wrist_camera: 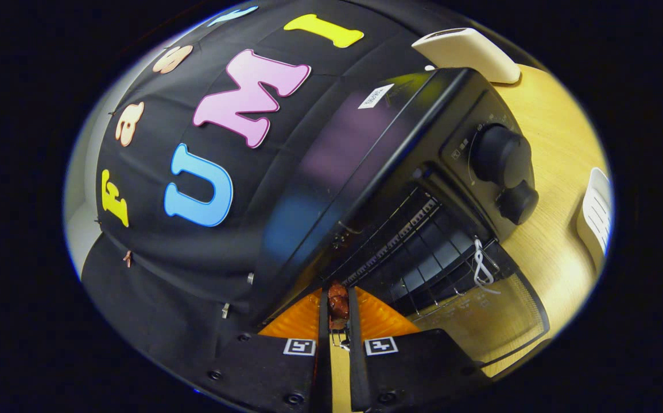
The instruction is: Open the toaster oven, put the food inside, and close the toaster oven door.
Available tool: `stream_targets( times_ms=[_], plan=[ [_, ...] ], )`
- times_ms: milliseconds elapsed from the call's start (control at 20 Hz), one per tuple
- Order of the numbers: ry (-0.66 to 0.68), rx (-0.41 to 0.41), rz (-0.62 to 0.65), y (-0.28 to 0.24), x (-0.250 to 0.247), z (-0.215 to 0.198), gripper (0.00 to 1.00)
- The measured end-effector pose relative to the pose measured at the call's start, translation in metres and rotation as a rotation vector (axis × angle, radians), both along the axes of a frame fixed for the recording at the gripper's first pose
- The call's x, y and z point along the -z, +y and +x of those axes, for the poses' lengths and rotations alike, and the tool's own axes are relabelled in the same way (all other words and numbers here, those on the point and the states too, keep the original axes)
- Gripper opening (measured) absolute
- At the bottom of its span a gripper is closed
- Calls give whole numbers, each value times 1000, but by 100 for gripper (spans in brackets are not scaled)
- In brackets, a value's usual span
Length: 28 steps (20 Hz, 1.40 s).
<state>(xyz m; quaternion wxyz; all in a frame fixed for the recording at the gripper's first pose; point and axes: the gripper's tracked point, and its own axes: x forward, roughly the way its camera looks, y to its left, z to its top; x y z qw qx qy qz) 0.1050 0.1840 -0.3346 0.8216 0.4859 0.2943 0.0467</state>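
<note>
The black toaster oven [400, 149] stands on the wooden table, tilted in my view, with two round knobs [503, 155] on its front panel. Its glass door [480, 315] hangs open and flat toward me, and the wire rack [417, 252] shows inside the dark cavity. My gripper [338, 304] is shut on a small reddish-brown piece of food [338, 303], which sits pinched between the two fingers. The food is held at the mouth of the oven, just above the open door and in front of the rack.
The wooden table [555, 172] runs beyond and beside the oven. A cream-white flat object [469, 51] lies behind the oven. A white slotted object [595, 215] sits on the table past the knobs. A white cord loop [482, 267] hangs at the door's hinge side.
</note>
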Motion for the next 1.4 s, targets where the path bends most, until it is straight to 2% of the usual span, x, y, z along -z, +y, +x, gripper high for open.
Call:
stream_targets(
  times_ms=[250, 450, 500, 750, 900, 950, 1100, 1200, 1400],
  plan=[
    [-7, 91, -49, -19, 15, 15, 17],
    [12, 100, -100, -28, 22, 5, 18],
    [30, 98, -124, -27, 30, 6, 23],
    [61, 86, -181, -34, 34, -7, 63],
    [69, 78, -185, -34, 28, -16, 93],
    [71, 73, -183, -34, 27, -17, 96],
    [78, 62, -172, -33, 21, -30, 97],
    [68, 51, -90, -23, 2, -39, 97],
    [9, -16, -36, -9, -39, -65, 97]
  ],
)
